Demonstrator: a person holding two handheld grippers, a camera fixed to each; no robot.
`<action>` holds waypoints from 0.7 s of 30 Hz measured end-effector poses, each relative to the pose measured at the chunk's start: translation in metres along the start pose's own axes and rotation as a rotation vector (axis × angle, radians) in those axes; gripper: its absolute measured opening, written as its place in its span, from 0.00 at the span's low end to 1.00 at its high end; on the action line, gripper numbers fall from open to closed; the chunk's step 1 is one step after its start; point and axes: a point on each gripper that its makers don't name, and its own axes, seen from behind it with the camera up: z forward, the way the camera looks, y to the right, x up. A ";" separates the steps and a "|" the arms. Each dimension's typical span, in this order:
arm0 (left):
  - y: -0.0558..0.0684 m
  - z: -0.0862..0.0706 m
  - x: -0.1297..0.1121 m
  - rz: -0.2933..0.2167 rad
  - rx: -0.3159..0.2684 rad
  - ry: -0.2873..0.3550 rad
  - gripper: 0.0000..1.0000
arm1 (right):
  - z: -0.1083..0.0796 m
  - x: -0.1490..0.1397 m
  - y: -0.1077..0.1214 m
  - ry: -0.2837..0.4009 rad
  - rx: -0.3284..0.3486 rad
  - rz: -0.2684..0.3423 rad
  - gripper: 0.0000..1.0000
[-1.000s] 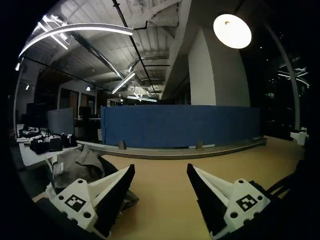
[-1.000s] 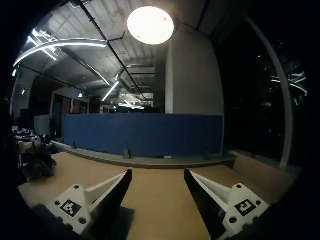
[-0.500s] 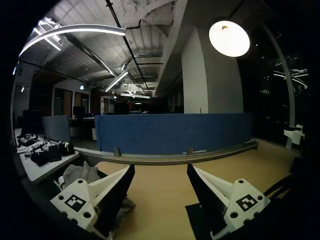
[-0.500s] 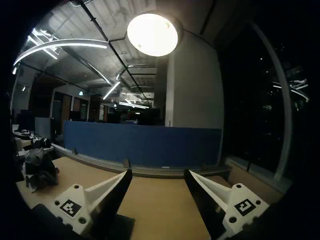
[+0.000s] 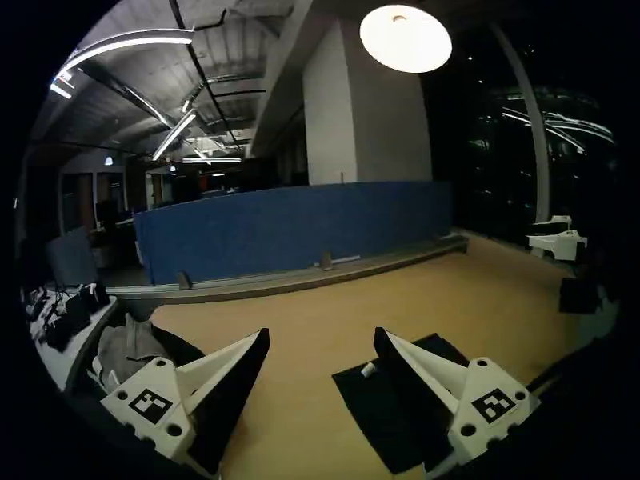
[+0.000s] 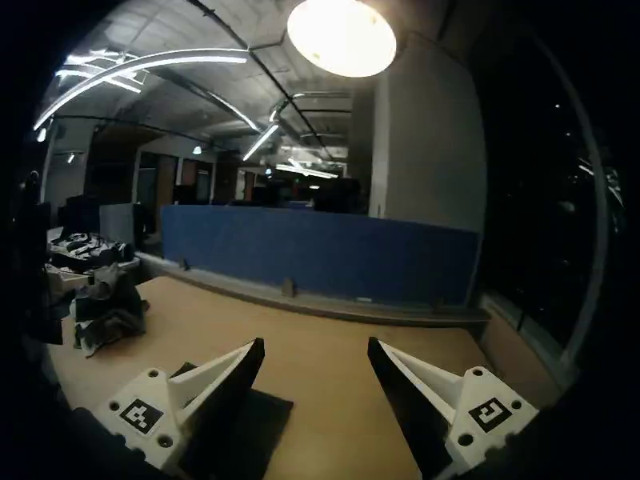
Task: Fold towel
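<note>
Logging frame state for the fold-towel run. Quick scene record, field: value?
surface: wooden table
towel: dark towel, lying flat on the table, not gripped
left gripper: open, empty, the towel below its fingers
right gripper: open, empty
other cloth: crumpled grey pile near the table's edge
background: blue partition, round lamp overhead
fold status: not yet started

Dark towel point(image 5: 364, 408) fresh at 5 o'clock, left gripper view; bigger at 7 o'clock, right gripper view.
</note>
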 end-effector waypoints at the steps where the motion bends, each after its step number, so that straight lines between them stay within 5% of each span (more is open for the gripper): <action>1: 0.005 0.000 -0.004 0.010 -0.025 -0.018 0.97 | -0.001 -0.004 -0.006 -0.024 0.028 -0.005 1.00; 9: 0.043 -0.001 -0.049 0.050 -0.202 -0.190 0.97 | -0.008 -0.042 -0.041 -0.209 0.194 -0.070 1.00; 21: 0.062 0.000 -0.081 0.075 -0.255 -0.250 0.97 | -0.013 -0.072 -0.060 -0.280 0.251 -0.121 1.00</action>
